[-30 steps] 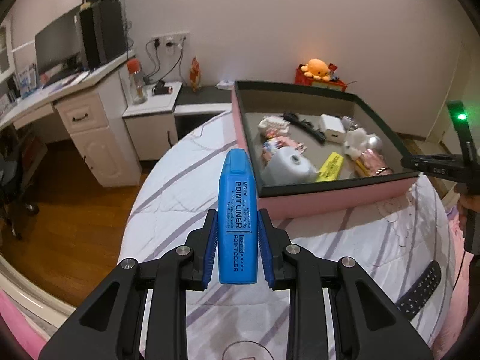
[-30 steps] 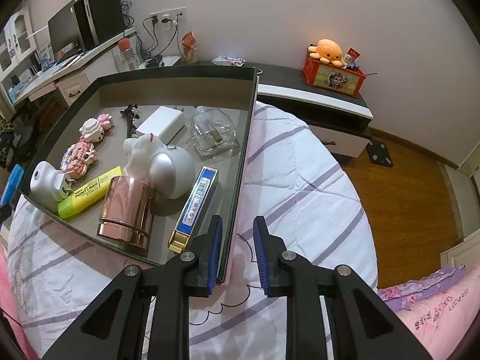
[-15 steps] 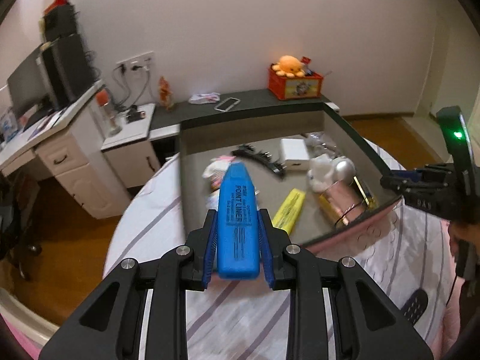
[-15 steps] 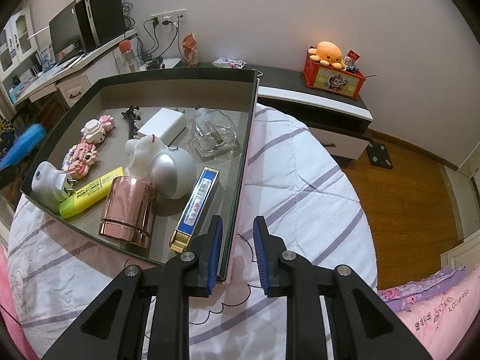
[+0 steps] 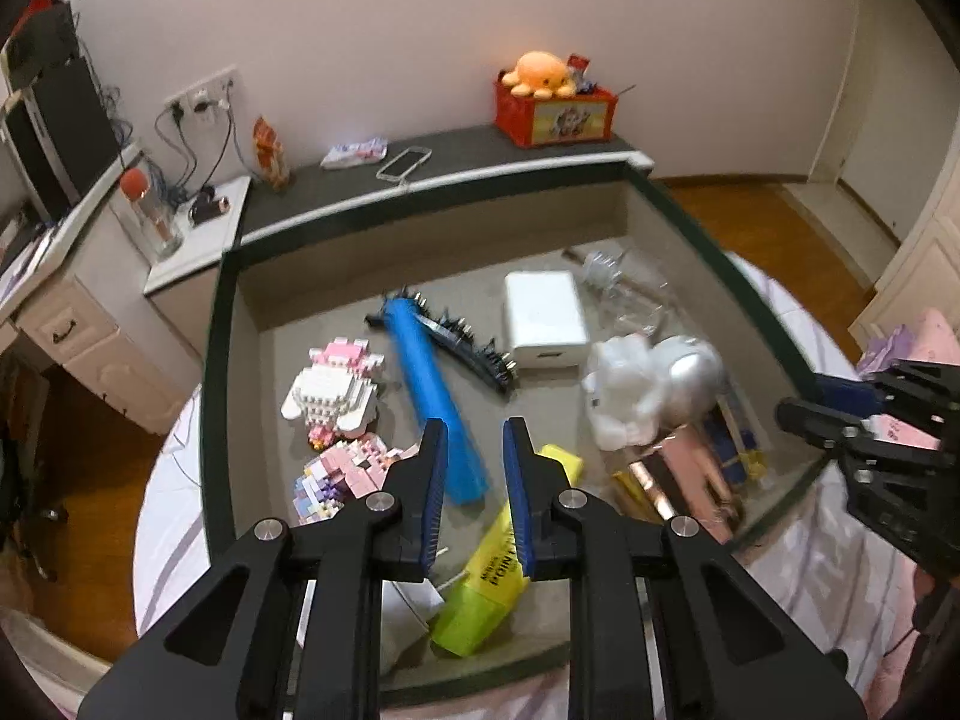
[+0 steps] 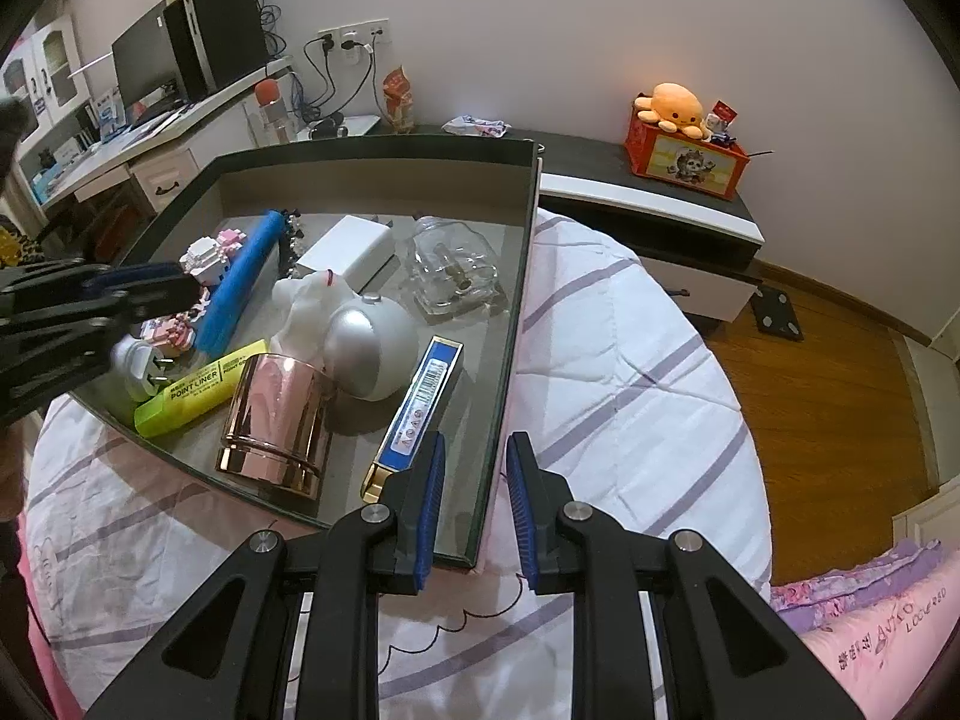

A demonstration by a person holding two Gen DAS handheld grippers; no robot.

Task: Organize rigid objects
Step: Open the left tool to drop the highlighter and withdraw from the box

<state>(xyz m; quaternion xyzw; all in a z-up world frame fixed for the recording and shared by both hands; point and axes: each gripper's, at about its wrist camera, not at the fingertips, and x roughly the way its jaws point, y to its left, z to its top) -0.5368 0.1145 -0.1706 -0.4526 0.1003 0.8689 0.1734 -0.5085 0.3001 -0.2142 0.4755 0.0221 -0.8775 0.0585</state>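
Note:
A shallow tray (image 5: 215,420) with a dark green rim (image 6: 517,300) rests on the bed and holds several objects. The blue highlighter (image 5: 426,372) lies blurred in it, slanting across a black toothed clip (image 5: 474,348) beside pink block figures (image 5: 333,390). It also shows in the right wrist view (image 6: 240,282). My left gripper (image 5: 474,426) hovers over the tray's near side, jaws close together, and no pad touches the highlighter. A yellow highlighter (image 5: 504,570) lies under it. My right gripper (image 6: 474,441) hangs shut and empty over the tray's near right corner, beside a blue box (image 6: 420,408).
The tray also holds a rose-gold cup (image 6: 276,414), a white and silver figure (image 6: 354,330), a white charger (image 5: 543,318) and a clear glass piece (image 6: 450,276). A striped quilt (image 6: 630,390) surrounds the tray. Behind it stand a dark shelf with a red box (image 6: 684,156) and a desk (image 6: 150,138).
The left gripper swept from the bed's edge to above the tray. The blue highlighter left its jaws and now lies in the tray. The right gripper stayed still.

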